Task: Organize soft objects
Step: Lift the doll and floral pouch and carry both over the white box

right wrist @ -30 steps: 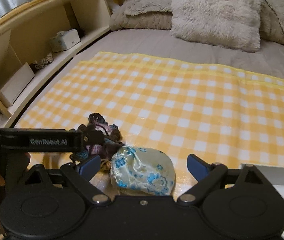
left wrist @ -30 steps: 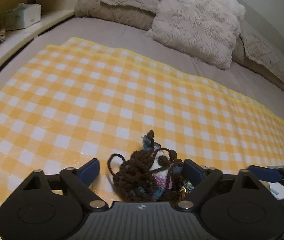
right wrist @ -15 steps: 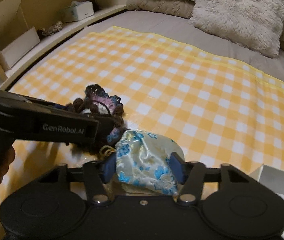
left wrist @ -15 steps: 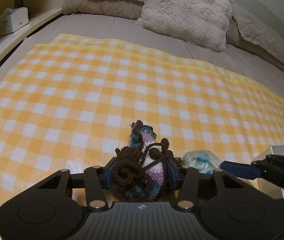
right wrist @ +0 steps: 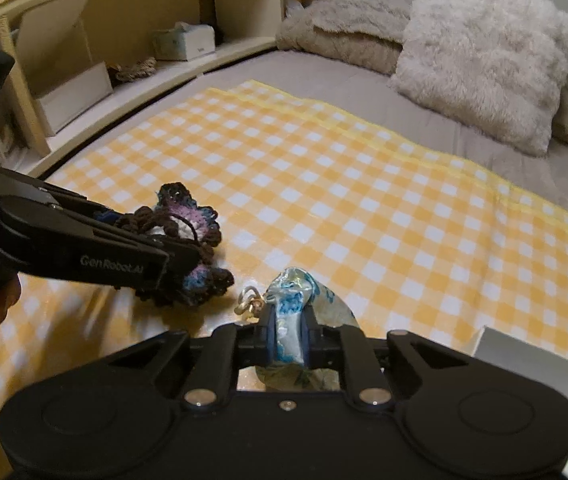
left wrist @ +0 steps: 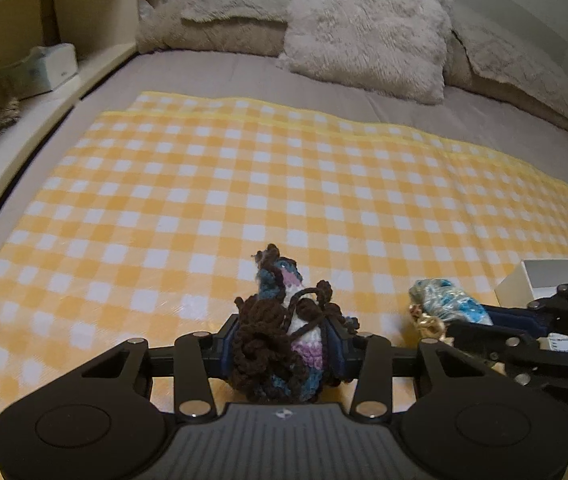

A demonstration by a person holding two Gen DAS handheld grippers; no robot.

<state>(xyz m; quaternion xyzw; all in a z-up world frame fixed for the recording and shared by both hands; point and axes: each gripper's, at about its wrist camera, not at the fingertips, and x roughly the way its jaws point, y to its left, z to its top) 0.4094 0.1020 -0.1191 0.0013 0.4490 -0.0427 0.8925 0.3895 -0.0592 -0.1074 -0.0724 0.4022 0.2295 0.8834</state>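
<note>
My left gripper (left wrist: 284, 336) is shut on a brown, blue and purple crochet piece (left wrist: 279, 344) and holds it just above the yellow checked cloth (left wrist: 243, 184). The piece also shows in the right wrist view (right wrist: 187, 232), in the left gripper (right wrist: 175, 256). My right gripper (right wrist: 288, 332) is shut on a pale blue floral satin pouch (right wrist: 296, 308) with a gold clasp (right wrist: 249, 302). The pouch shows in the left wrist view (left wrist: 444, 304) at the right, held by the right gripper (left wrist: 496, 320).
A white box (left wrist: 556, 276) sits at the cloth's right front corner; it also shows in the right wrist view (right wrist: 540, 356). Fluffy pillows (left wrist: 368, 28) lie at the bed's head. A wooden shelf (right wrist: 131, 40) with a tissue box (right wrist: 183, 42) runs along the left.
Both grippers closed on their objects, the left on the crochet piece, the right on the pouch, and lifted them slightly off the cloth.
</note>
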